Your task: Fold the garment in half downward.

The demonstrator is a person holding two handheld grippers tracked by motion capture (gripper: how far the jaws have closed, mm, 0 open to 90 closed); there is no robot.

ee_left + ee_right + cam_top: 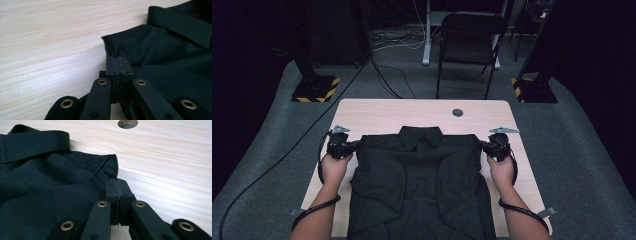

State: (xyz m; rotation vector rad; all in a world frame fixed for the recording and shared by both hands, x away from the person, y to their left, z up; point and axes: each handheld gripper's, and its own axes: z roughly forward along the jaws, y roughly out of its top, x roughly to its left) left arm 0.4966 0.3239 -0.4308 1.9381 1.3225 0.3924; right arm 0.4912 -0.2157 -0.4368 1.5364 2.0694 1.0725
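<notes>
You have a black shirt (pixel 422 185) lying flat on the pale wooden table (pixel 377 112), collar (pixel 420 136) toward the far edge and buttons up; it carries no label or writing that you can read, though the cloth is dark and small print could be lost in it. The shirt's hem runs to the near edge of the table, and bare wood stays open beyond the collar, around the round cable hole (pixel 457 112), and in a narrow strip outside each shoulder. Your left gripper (pixel 353 145) has its jaws pressed fully together on the shirt's left shoulder corner (pixel 113 46), a pinch of fabric bunched between the pads. Your right gripper (pixel 483 144) is closed just as tight on the opposite shoulder corner (pixel 110 167). A dark chair (pixel 469 40) stands on the floor past the table.
</notes>
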